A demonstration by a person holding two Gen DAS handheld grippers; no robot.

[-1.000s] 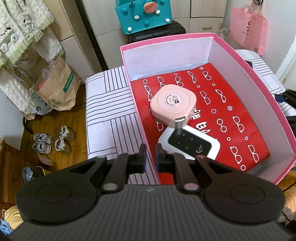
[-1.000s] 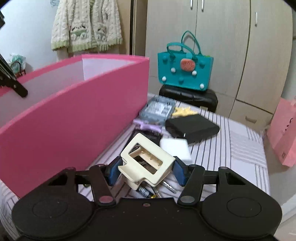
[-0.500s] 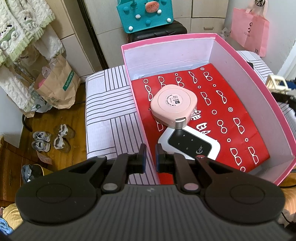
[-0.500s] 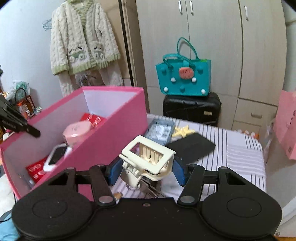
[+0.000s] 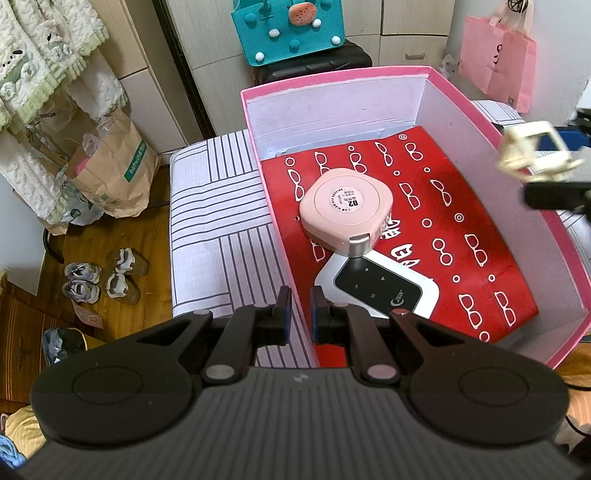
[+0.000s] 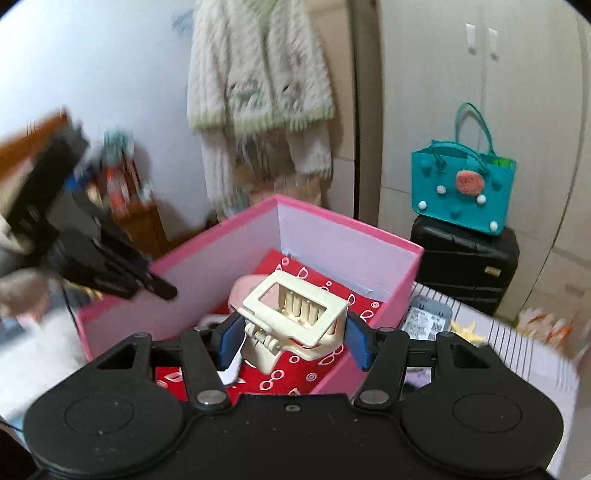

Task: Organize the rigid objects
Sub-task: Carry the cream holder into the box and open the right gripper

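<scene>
A pink box (image 5: 332,79) stands on the striped table, lined with a red glasses-print bag (image 5: 461,221). Inside lie a round pink case (image 5: 345,206) and a white device with a black screen (image 5: 380,291). My left gripper (image 5: 301,314) is shut on the box's near left wall. My right gripper (image 6: 291,339) is shut on a cream hair claw clip (image 6: 295,306) and holds it in the air over the box's right side. The clip (image 5: 532,151) also shows, blurred, above the right rim in the left wrist view. The box (image 6: 351,221) lies below and ahead of it.
The striped table (image 5: 214,221) extends left of the box. A grey clear case (image 6: 428,317) and a yellow piece (image 6: 465,328) lie to its right. Behind stand a teal bag (image 5: 291,33) on a black suitcase (image 6: 465,266) and a pink shopping bag (image 5: 498,55). A paper bag (image 5: 110,166) and shoes (image 5: 103,277) are on the floor.
My right gripper rose with the clip from the table beside the box to above the box's right rim, turning toward its inside. The left gripper and box stayed put.
</scene>
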